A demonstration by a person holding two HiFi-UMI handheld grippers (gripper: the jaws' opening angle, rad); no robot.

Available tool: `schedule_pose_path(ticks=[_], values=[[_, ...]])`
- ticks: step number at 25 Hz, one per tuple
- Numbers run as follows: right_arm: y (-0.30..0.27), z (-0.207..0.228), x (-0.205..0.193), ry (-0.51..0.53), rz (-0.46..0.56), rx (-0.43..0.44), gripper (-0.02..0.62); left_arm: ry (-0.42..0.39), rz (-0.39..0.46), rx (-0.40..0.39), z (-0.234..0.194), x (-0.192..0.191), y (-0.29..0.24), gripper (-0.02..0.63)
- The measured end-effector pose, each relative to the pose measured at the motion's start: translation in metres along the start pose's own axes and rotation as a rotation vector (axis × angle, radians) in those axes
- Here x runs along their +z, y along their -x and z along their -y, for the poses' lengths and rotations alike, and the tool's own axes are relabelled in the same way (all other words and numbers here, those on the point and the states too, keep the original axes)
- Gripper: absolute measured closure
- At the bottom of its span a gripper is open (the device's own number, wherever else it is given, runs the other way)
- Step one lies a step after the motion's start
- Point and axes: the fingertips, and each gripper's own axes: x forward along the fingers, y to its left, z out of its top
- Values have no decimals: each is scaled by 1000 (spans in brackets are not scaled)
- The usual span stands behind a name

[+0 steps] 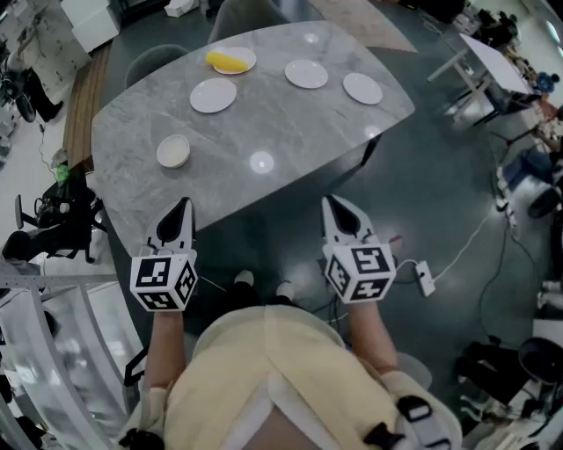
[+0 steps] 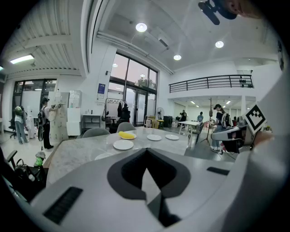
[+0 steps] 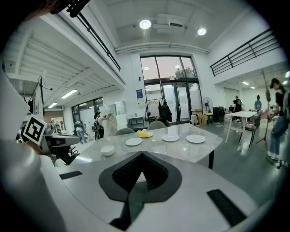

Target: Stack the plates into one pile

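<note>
On the grey marble table [image 1: 290, 132] lie three empty white plates: one at the left [image 1: 214, 95], one in the middle [image 1: 306, 74] and one at the right [image 1: 362, 88]. A fourth plate [image 1: 234, 61] at the far edge carries a yellow object. A small white bowl [image 1: 173, 151] sits nearer the front left. My left gripper [image 1: 182, 204] and right gripper [image 1: 335, 202] hover side by side short of the table's near edge, both shut and empty. The right gripper view shows the plates [image 3: 133, 142] [image 3: 171, 137] [image 3: 195, 138] and the bowl [image 3: 107, 150] ahead; the left gripper view shows the nearest plate [image 2: 123, 144].
Two grey chairs [image 1: 161, 58] [image 1: 251, 16] stand behind the table. A power strip with cables [image 1: 426, 278] lies on the floor at the right. A white side table [image 1: 493, 61] stands at the far right. People stand far back in the room.
</note>
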Motion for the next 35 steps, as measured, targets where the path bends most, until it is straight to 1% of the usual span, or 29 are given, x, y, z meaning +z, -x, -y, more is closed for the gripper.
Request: schedule_pose_path(ticks=[4,8,10,14,17,20,22,26,29,35], values=[[0,7,-2,-2,3,-3,592,-5,-4,-7,10,-2,-4,604],[4,18,-5,-65,31,1,592,-1,-18,-4,21,-7,-8,604],[6,24,-8,-84,25,13,592,18,-22,-9,28,-9,-10,604],[9,33,-18,-56,0,21,592,73,-45,-2,43,-16,-19,603],[9,34,-25,-51,-10,45,591,112,-28,-12,54,-17,-24,603],[12,41,-32,-68,-14,59,591,147,-9,-27,71,-19,-32,603],[15,45,-35,-83,-13,69,591,160,-14,-22,81,-23,-38,603],[15,48,-43,-79,-15,66,591,151,-47,-15,91,-31,-48,603],[10,49,-46,-84,-7,63,591,168,-71,-34,95,-32,-58,603],[-12,51,-41,-72,-10,77,591,186,-66,-100,97,-27,-96,601]])
